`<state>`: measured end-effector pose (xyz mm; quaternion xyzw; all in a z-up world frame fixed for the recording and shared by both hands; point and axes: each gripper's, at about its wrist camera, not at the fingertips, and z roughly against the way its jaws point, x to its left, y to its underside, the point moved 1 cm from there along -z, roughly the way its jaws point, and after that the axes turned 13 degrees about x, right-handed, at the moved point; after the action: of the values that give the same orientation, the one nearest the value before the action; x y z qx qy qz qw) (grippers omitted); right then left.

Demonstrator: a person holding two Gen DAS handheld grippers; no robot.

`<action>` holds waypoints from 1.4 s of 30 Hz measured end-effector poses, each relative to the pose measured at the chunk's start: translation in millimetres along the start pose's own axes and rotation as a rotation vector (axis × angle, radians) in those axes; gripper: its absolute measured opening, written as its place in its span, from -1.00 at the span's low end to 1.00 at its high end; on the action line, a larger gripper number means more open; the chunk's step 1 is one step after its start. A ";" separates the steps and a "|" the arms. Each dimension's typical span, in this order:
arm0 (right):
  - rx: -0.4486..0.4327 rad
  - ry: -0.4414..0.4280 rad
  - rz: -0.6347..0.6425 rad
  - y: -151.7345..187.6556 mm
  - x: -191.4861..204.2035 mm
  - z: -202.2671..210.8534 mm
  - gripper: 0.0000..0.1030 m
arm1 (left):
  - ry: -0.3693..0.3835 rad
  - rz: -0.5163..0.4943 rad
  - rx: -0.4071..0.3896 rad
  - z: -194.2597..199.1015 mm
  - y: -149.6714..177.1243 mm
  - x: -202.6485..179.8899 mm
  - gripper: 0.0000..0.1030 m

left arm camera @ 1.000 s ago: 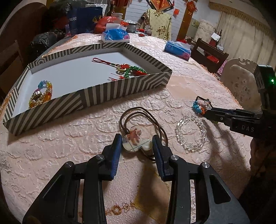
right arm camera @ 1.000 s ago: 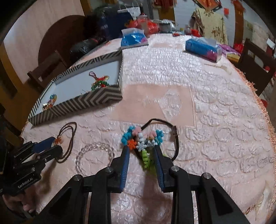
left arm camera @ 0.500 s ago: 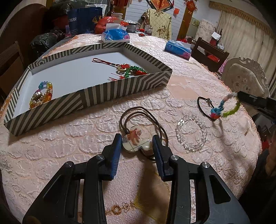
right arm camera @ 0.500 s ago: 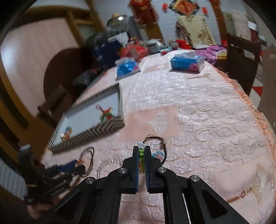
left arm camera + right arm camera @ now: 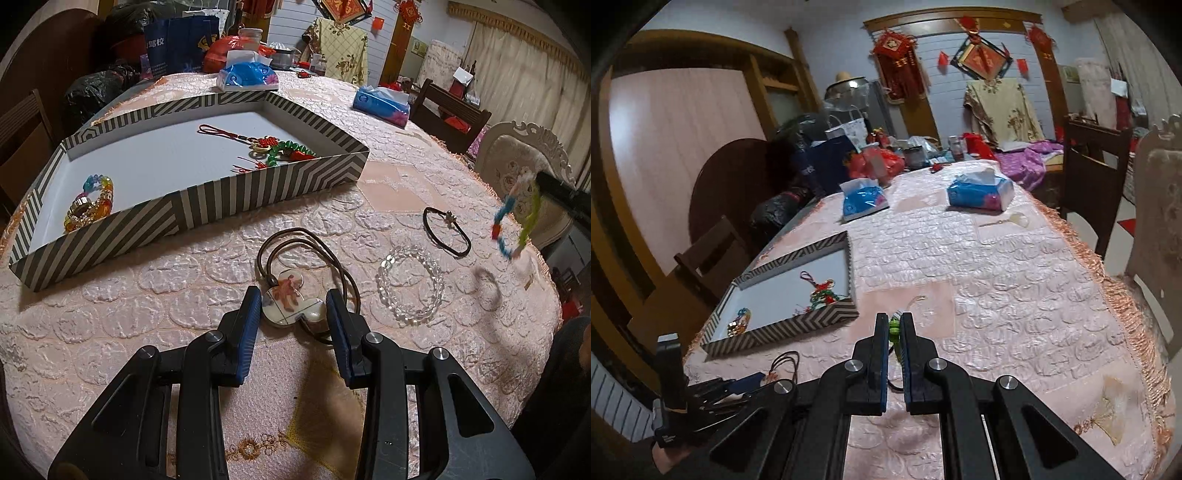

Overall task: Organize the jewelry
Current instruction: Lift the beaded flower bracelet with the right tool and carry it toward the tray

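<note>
My left gripper (image 5: 293,314) rests low on the pink tablecloth, its blue pads (image 5: 251,317) pressed against both sides of a white clover-shaped pendant (image 5: 288,297) on a brown cord (image 5: 295,236). My right gripper (image 5: 894,318) is shut on a colourful bead bracelet (image 5: 894,326). In the left wrist view that bracelet (image 5: 517,218) hangs in the air from the right gripper (image 5: 541,176). A striped tray (image 5: 258,184) holds a rainbow bead bracelet (image 5: 90,203) and a red knot charm with green beads (image 5: 280,147).
A clear crystal bracelet (image 5: 410,291) and a black cord bracelet (image 5: 447,232) lie on the cloth right of the pendant. Two blue tissue packs (image 5: 247,75) (image 5: 382,105) sit farther back. An upholstered chair (image 5: 524,166) stands past the fringed table edge (image 5: 1108,288).
The right gripper shut on the colourful bead bracelet and lifted it off the cloth, leaving the black cord bracelet behind. The left gripper stayed still around the pendant.
</note>
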<state>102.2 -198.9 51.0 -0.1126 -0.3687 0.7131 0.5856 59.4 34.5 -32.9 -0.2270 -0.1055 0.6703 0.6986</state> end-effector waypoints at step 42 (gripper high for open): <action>0.228 0.054 -0.063 19.3 -8.7 -42.0 -0.90 | -0.026 0.021 -0.034 55.9 1.1 -10.1 -0.32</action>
<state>115.1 -191.2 6.4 -0.0528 -0.2724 0.7285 0.6263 32.3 34.3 17.1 -0.2314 -0.1235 0.6787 0.6860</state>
